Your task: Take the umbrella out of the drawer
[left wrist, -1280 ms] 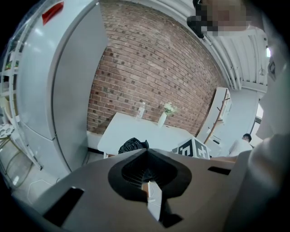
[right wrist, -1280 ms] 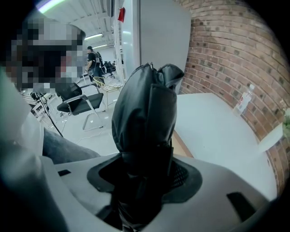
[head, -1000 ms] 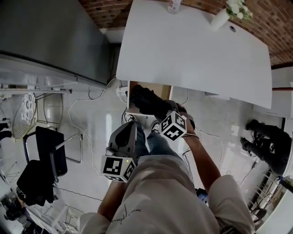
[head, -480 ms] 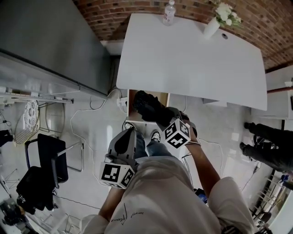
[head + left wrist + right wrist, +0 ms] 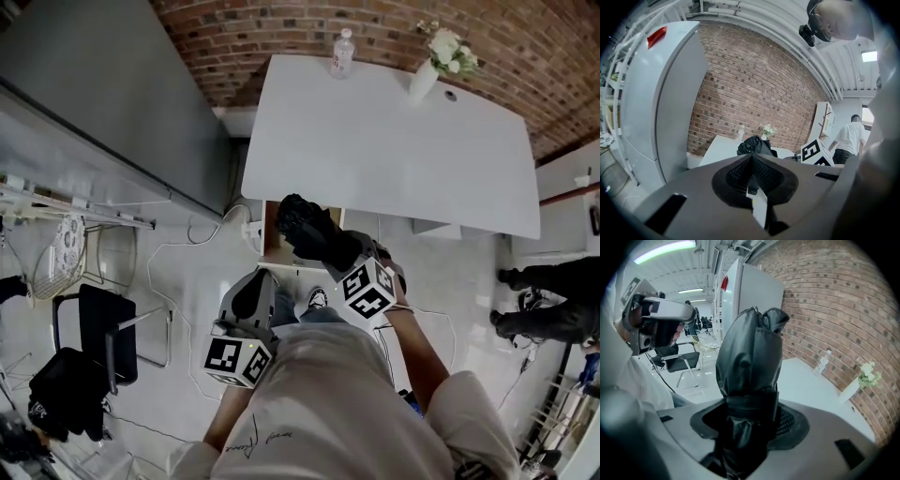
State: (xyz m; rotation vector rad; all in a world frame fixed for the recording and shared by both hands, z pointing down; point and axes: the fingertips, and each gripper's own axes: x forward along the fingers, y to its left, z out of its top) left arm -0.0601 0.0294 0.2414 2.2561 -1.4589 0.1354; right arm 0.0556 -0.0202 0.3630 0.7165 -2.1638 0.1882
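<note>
Right claw (image 5: 750, 414) clenched on umbrella (image 5: 749, 363), black, folded, strap wrapped round it, gripped at lower part, canopy end sticking up past the jaws

Head view: umbrella (image 5: 307, 228) held in the air at the tabletop (image 5: 394, 141) near edge, drawer (image 5: 272, 246) open under that same edge, umbrella looks clear of the drawer, not resting on anything

Right claw (image 5: 336, 251) just off the tabletop near edge, marker cube toward the person

Left claw (image 5: 752, 174) jaws together, nothing between them; in head view left claw (image 5: 253, 291) short of the tabletop near edge, left of the right claw, apart from umbrella and drawer

Tabletop white, bare in the middle; bottle (image 5: 342, 52) and vase (image 5: 424, 77) with white flowers at its far edge against the brick wall

Grey cabinet (image 5: 94, 84) left of tabletop, chair (image 5: 105, 323) further out on the left

Second person (image 5: 553, 300) on the floor off the tabletop right end
</note>
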